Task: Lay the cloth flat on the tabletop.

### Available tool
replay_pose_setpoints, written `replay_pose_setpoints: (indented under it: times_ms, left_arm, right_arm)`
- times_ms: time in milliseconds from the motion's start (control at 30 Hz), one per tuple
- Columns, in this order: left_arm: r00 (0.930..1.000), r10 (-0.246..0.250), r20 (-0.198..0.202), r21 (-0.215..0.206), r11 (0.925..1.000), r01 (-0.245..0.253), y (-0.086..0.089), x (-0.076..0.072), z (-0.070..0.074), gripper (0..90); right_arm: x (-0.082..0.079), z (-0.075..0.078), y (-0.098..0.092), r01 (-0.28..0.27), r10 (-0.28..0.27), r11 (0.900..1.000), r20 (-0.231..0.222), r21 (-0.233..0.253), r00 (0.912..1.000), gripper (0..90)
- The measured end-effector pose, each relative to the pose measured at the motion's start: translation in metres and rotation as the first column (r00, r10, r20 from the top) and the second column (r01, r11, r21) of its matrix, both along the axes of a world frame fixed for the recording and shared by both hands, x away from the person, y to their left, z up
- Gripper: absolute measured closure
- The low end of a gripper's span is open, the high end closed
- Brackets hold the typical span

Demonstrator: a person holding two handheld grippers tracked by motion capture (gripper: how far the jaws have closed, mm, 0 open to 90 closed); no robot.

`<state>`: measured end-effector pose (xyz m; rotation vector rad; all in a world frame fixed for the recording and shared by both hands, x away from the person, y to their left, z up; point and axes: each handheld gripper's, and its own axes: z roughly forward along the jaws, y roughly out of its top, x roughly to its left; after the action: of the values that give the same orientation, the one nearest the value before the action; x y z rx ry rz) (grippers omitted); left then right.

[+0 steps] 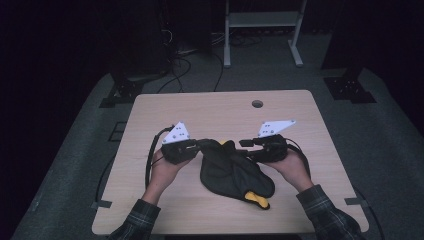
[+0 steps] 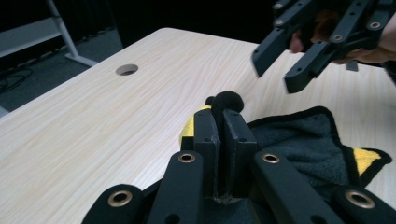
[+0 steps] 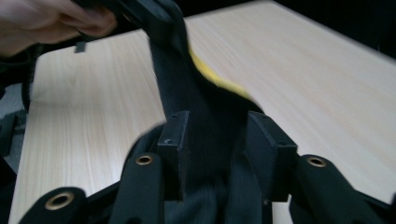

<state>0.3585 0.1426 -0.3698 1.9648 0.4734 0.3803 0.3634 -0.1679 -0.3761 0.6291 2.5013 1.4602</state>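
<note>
Left gripper [image 1: 200, 145] clamped tight, right gripper [image 1: 243, 144] parted

Black-and-yellow cloth [image 1: 231, 171] on table [image 1: 165, 107], left gripper [image 1: 199, 145], right gripper [image 1: 243, 143] at its top edge

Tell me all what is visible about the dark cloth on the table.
The cloth looks like soft, fleecy fabric, dark grey to black with a stitched black border and a yellow underside showing at its near corner and top edge. It lies crumpled on the wooden table, partly lifted. The left tool is clamped shut on its bunched edge; the right tool has open jaws, with a stretched band of cloth running between them.
</note>
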Motion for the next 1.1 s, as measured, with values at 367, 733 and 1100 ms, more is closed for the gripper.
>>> replay_pose_setpoints:
  times_ms: [367,733,1100]
  left_arm:
    - [0.9993,0.038,-0.002,-0.001,0.9993,-0.038,0.009,0.004,-0.002,84.9]
    - [0.9986,0.053,-0.009,0.001,0.9986,-0.053,0.014,0.006,-0.003,84.9]
    - [0.997,0.075,-0.019,0.002,0.9972,-0.075,0.02,0.008,-0.003,85.7]
  right_arm:
    - [-0.027,-0.035,-0.051,0.123,-0.124,0.992,-0.169,-0.018,0.9778,47.6]
    - [-0.037,-0.07,-0.069,0.128,-0.152,0.986,-0.26,-0.108,0.9536,59.9]
    - [-0.031,-0.061,-0.078,0.155,-0.173,0.983,-0.213,-0.099,0.9616,85.3]
